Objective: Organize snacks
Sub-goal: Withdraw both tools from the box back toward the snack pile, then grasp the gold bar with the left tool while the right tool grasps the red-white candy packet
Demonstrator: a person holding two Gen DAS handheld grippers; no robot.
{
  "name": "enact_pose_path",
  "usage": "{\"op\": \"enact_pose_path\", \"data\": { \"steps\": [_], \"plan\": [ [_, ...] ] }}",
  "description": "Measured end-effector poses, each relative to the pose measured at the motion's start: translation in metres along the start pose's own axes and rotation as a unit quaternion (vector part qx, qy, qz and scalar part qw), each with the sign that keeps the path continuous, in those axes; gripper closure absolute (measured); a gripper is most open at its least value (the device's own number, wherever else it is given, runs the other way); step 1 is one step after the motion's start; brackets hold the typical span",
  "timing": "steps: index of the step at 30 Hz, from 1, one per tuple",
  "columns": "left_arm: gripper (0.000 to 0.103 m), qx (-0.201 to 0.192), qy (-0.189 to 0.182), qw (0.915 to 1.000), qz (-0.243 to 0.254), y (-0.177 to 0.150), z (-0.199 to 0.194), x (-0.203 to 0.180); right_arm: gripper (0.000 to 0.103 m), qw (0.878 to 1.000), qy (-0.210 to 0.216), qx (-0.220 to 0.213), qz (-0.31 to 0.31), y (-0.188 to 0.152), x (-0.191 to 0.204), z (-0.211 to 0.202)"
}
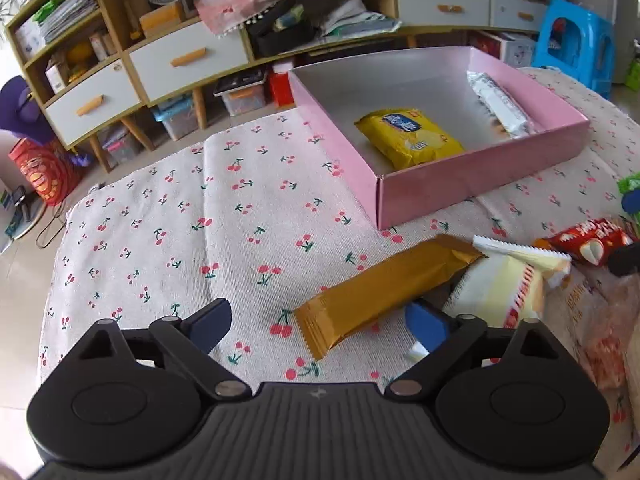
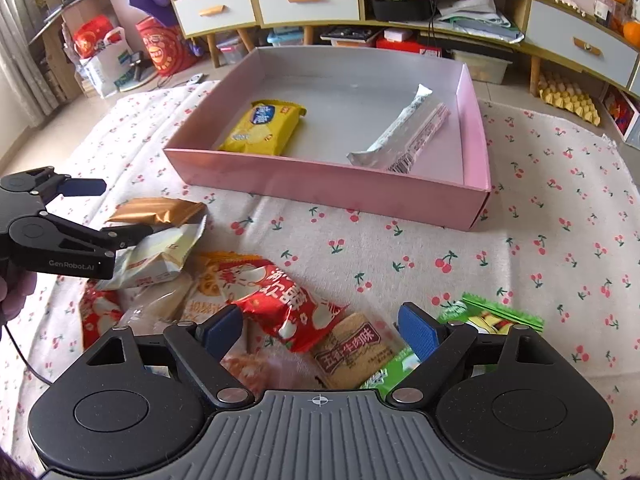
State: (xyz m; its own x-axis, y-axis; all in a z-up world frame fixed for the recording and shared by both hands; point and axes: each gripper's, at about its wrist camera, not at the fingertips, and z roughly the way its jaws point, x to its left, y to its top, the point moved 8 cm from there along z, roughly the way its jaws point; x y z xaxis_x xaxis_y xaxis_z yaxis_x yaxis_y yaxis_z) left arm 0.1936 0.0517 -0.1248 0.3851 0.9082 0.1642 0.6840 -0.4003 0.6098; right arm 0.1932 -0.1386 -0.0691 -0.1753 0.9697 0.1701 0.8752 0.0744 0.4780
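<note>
A: Snacks lie in two places on the cherry-print cloth (image 1: 256, 216) that covers the tabletop. Where exactly?

B: Two are in the pink box (image 2: 320, 184), seen from the right wrist at 12 o'clock. A yellow cracker pack (image 2: 262, 128) lies toward the box's 9 o'clock side, and a long silver-white wrapped stick (image 2: 400, 132) slants along its 3 o'clock side. They are well apart.

A: And the loose ones?

B: In a heap outside the box, on its near side. From the left wrist, a gold-brown wrapped bar (image 1: 384, 292) lies slanted at centre, and a cream-white packet (image 1: 504, 284) is touching it at its 3 o'clock side.

A: The left tongs (image 1: 320, 322)?

B: Spread wide, one blue pad on each side of the near end of the gold-brown bar. Neither pad presses on it. The 3 o'clock finger overlaps the cream-white packet.

A: The right tongs (image 2: 320, 332)?

B: Also spread, pinching nothing. They hang over a red snack bag (image 2: 288, 304) and a tan beef-flavour packet (image 2: 356, 352) just beside it. A green packet (image 2: 492, 316) shows past the 3 o'clock finger.

A: Anything else?

B: From the right wrist, the left tongs enter at 9 o'clock, with part of a hand (image 2: 14, 292) on the handle. A wooden cabinet with white drawers (image 2: 304, 0) runs behind the tabletop.
</note>
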Motion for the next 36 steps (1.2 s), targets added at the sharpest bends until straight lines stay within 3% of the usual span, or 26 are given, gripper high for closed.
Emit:
{"op": "enact_pose_path", "data": {
  "steps": [8,13,19,22,24,26,30,32,34,36],
  "plan": [
    [0.014,0.002,0.033,0.9979,-0.055,0.005,0.004,0.012,0.016,1.0,-0.02,-0.015,0.019,0.004,-0.009,0.011],
    [0.048,-0.012,0.006,0.9964,-0.083,0.008,0.003,0.018,0.016,0.998,-0.018,-0.033,0.047,0.011,-0.019,0.01],
    [0.072,-0.014,-0.022,0.9952,-0.095,0.011,0.002,0.015,0.018,0.997,-0.004,-0.045,0.065,0.016,-0.022,0.007],
    [0.083,-0.008,-0.033,0.9955,-0.088,0.011,0.001,0.011,0.027,0.997,0.008,-0.045,0.065,0.018,-0.018,0.008],
    [0.085,-0.002,-0.049,0.9957,-0.078,0.011,-0.001,0.007,0.038,0.997,0.016,-0.045,0.064,0.018,-0.015,0.008],
    [0.085,0.006,-0.075,0.9951,-0.064,0.01,-0.004,0.0,0.048,0.996,0.031,-0.035,0.07,0.018,-0.013,0.01],
    [0.081,0.022,-0.109,0.9934,-0.029,0.006,-0.008,-0.009,0.057,0.995,0.042,-0.03,0.086,0.019,-0.013,0.01],
    [0.07,0.022,-0.115,0.9929,-0.019,0.005,-0.011,-0.01,0.059,0.993,0.054,-0.028,0.101,0.019,-0.016,0.01],
    [0.042,0.011,-0.109,0.9939,-0.012,0.007,-0.013,-0.01,0.057,0.992,0.058,-0.028,0.105,0.02,-0.017,0.009],
    [0.033,-0.007,-0.105,0.9943,-0.015,0.009,-0.015,-0.008,0.055,0.992,0.059,-0.03,0.109,0.02,-0.018,0.008]
  ]
}}
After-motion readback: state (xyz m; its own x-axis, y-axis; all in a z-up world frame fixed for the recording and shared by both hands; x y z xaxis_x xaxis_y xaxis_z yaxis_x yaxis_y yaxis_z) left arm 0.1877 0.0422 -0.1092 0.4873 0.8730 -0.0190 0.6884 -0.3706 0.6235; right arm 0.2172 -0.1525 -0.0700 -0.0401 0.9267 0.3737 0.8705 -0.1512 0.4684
